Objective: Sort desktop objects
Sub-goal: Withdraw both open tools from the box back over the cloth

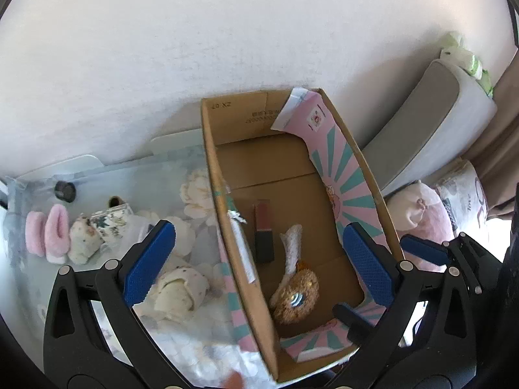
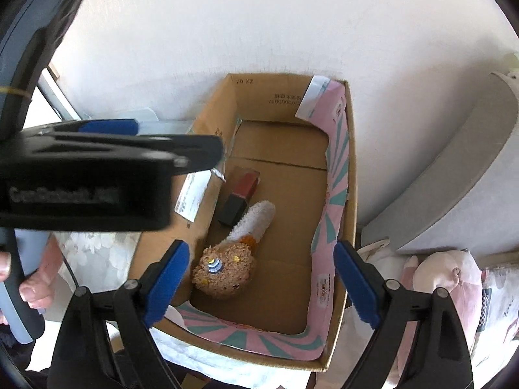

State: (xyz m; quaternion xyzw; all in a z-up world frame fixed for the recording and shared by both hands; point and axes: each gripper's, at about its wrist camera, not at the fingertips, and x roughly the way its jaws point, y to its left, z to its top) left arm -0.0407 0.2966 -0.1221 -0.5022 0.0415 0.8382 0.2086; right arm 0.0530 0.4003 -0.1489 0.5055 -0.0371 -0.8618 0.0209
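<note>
Our left gripper (image 1: 259, 259) hung spread and empty above the box's left wall. On the floral cloth (image 1: 181, 350) at far left lay pink slippers (image 1: 48, 233), then rolled baby socks (image 1: 178, 291). Inside the cardboard box (image 2: 352, 175) a lipstick (image 2: 240, 199) touched a fuzzy brown plush toy (image 2: 227, 269). Our right gripper (image 2: 262, 287) hovered spread over that toy, holding nothing.
</note>
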